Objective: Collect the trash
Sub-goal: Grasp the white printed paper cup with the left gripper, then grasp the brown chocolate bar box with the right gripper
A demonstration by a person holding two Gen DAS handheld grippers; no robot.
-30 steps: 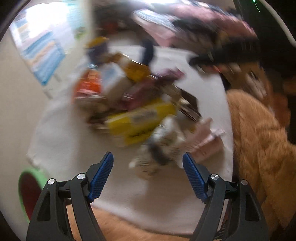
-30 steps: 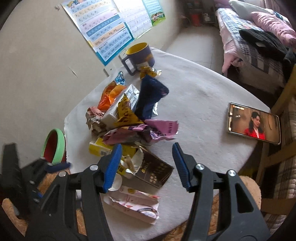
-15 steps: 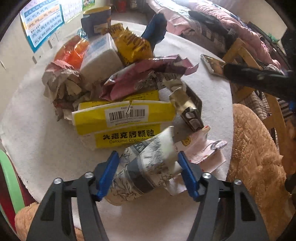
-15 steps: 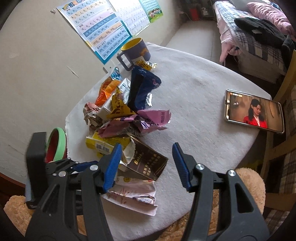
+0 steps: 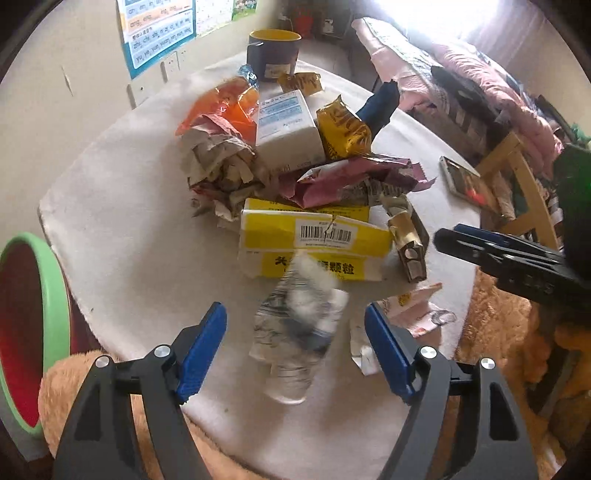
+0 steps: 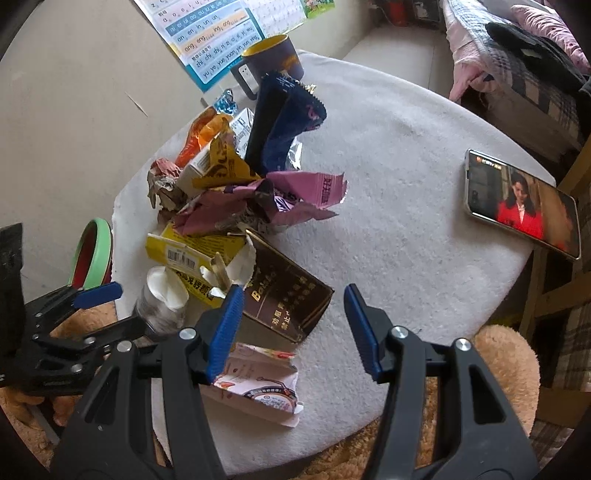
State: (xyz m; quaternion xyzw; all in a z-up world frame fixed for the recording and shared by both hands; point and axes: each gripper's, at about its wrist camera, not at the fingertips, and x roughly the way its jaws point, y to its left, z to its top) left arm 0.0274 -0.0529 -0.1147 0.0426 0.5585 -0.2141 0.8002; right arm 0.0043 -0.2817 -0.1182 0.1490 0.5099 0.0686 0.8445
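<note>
Left tongs (image 5: 295,341) are spread, just reopened; a crumpled wrapper (image 5: 299,328) is seen blurred between them, untouched, over the surface (image 5: 129,229). Right tongs (image 6: 293,326) are held spread above the trash pile (image 6: 236,206).

A round table (image 6: 399,206) under a pale grey cloth stands against a beige wall (image 6: 74,92) bearing a pinyin chart (image 6: 207,33). Bed (image 5: 461,74) with pink and plaid bedding behind; wooden chair (image 5: 517,173) beside the table. Bright daylight enters top right of the left wrist view.
</note>
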